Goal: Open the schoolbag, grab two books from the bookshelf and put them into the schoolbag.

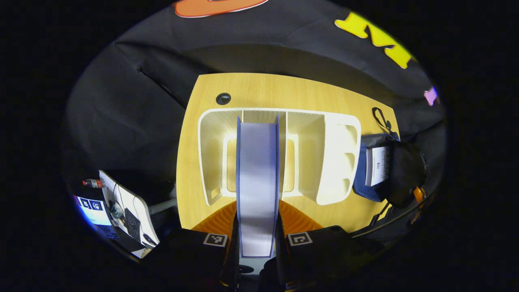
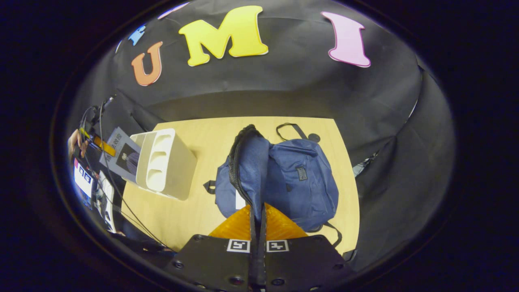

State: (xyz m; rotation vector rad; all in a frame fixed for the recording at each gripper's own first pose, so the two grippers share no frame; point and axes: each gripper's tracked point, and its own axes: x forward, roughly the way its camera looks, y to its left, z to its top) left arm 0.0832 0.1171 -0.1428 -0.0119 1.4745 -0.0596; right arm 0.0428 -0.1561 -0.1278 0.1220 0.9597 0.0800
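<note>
While the left tool (image 1: 257,237) is clenched on a blue-covered book (image 1: 258,182), held edge-up over the white bookshelf (image 1: 279,154) at the middle of the left gripper view, the right tool (image 2: 257,235) pinches the zippered rim of the blue schoolbag (image 2: 284,178) and lifts its mouth open. In the left gripper view the bag lies at about three o'clock from the shelf on the wooden tabletop (image 2: 178,211), with what looks like one book (image 1: 378,165) already inside. Doing this well likely means raising the book clear of the dividers, swinging it toward three o'clock, and keeping the rim high and taut so the book slides in spine-first without snagging the zipper.
</note>
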